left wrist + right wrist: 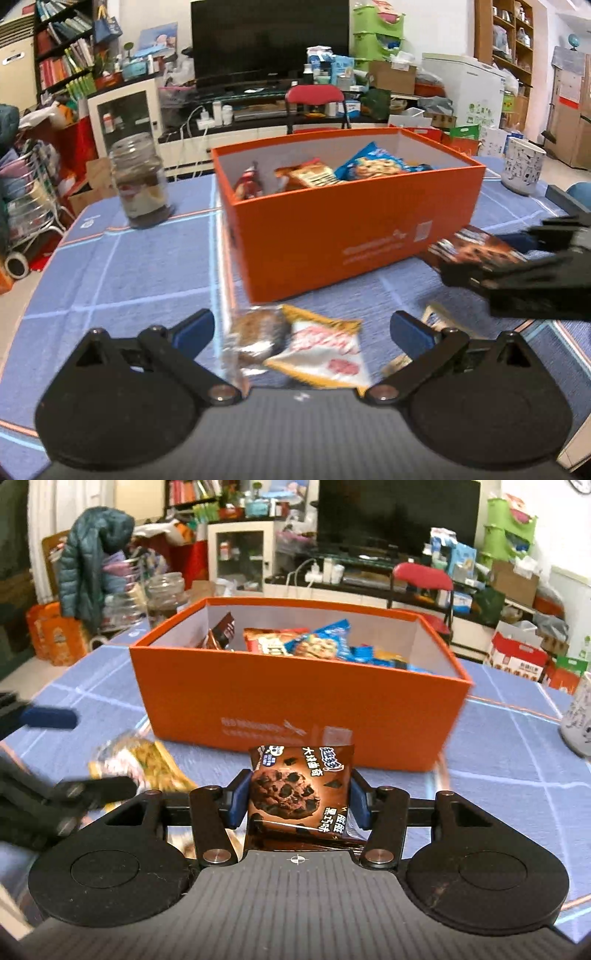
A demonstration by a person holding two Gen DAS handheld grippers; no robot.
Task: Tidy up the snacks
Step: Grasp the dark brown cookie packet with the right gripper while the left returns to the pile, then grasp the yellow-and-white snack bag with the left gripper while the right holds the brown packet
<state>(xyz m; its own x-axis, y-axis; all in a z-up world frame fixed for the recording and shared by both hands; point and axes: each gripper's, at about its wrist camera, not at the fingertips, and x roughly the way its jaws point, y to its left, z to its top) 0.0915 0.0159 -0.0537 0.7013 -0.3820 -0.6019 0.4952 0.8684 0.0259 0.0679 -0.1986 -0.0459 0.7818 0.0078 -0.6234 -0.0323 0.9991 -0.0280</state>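
Done: several snack packets lay in the orange box (295,698).
In hand: right gripper (298,798) clenched a brown cookie packet (301,794).
Left: left gripper (301,330) gaped wide over 2 packets (295,347) on the table (129,266).

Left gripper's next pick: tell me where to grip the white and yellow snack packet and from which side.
Grip the white and yellow snack packet across its narrow middle, from above. It lies flat on the blue tablecloth, overlapping a clear-wrapped brown cake, so the open left gripper should probably straddle it alone.

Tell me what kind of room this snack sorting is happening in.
Most likely a cluttered home living room: a big dark television on a low stand, packed bookshelves, and a red chair behind the table.
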